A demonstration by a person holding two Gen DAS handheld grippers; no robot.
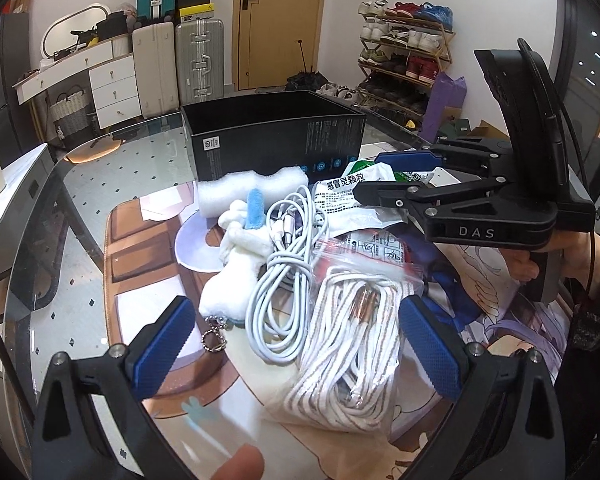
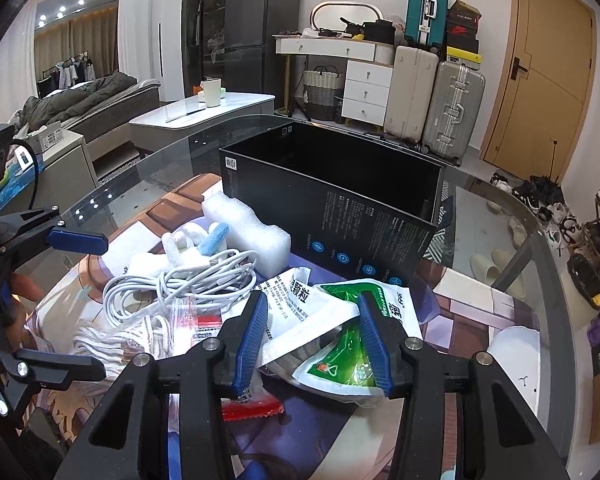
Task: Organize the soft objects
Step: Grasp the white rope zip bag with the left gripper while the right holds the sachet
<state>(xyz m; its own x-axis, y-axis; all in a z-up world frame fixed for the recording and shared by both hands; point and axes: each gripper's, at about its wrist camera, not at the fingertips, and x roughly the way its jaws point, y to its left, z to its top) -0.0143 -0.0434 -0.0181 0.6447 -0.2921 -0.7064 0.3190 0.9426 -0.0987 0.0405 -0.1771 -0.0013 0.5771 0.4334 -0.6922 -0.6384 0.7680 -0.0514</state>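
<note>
- Soft objects lie in one heap on a printed mat [image 1: 148,248] that covers part of the glass table [image 1: 80,184], just in front of an open black box [image 1: 276,136].
- At the back of the heap, a white foam block [image 1: 252,192] touches the front wall of the box.
- A small white plush toy [image 1: 236,264] with a blue part and a ball-chain ring lies beside a coiled white charging cable [image 1: 276,280].
- A clear bag of white rope [image 1: 348,340] lies nearest to the left gripper [image 1: 300,348].
- The left gripper has its jaws spread wide; the rope bag is between the blue pads [image 1: 168,344], but they do not touch it.
- The right gripper [image 2: 312,336] is over a crumpled green and white medicine sachet [image 2: 340,356], which rests on other printed sachets [image 2: 292,296].
- Its jaws are narrowed around the sachet, one pad at each side; I cannot tell if they really press on it.
- A red packet [image 2: 252,408] shows under the right gripper.
- A hand [image 1: 540,256] holds the handle of the right gripper.
- Behind the table stand suitcases [image 1: 180,64], a white dresser [image 1: 100,80] and a shoe rack [image 1: 404,48].
</note>
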